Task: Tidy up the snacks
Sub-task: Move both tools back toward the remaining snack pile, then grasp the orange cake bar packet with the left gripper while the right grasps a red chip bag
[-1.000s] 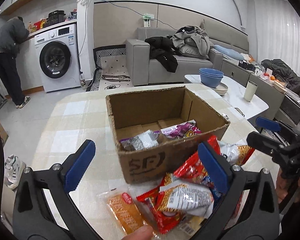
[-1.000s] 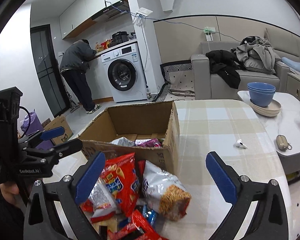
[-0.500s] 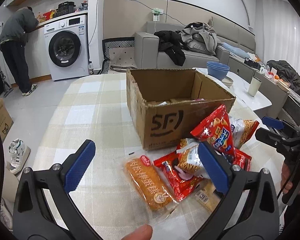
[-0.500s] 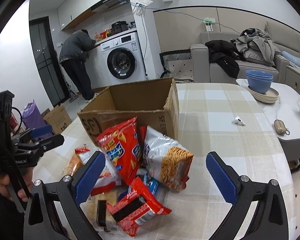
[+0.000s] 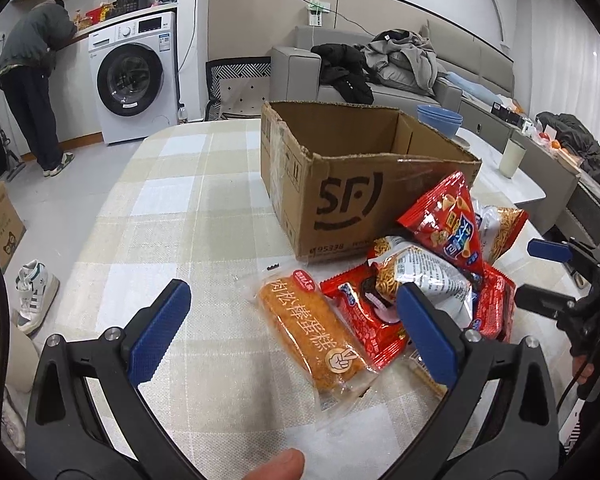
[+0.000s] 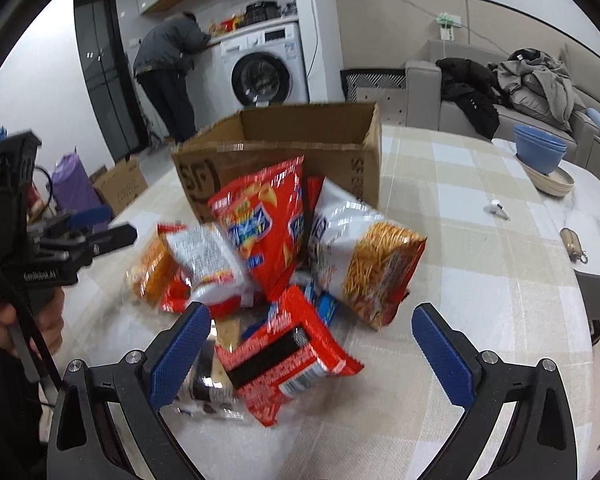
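Note:
An open cardboard box (image 5: 352, 184) (image 6: 284, 152) marked SF stands on the checked tablecloth; its inside is hidden from both views. A pile of snack packs lies against its near side. An orange cake bar (image 5: 312, 332) lies between the fingers of my open left gripper (image 5: 292, 332), low over the table. Beside it are a red wafer pack (image 5: 364, 316), a noodle snack bag (image 5: 424, 272) and a red chip bag (image 5: 448, 220) (image 6: 260, 224). My right gripper (image 6: 312, 352) stands open over a red pack (image 6: 284, 356), with a white noodle bag (image 6: 364, 256) behind.
A white table (image 6: 580, 196) to the right carries blue bowls (image 6: 540, 152), a cup (image 5: 512, 156), an earbud (image 6: 496, 208) and a key pouch (image 6: 572, 240). A person (image 5: 32, 76) stands at the washing machine (image 5: 136, 76). A sofa (image 5: 384, 76) with clothes lies behind.
Both grippers have dropped from above the box and pulled back toward the snack pile on the table. The box's contents have gone out of sight. Both stay open.

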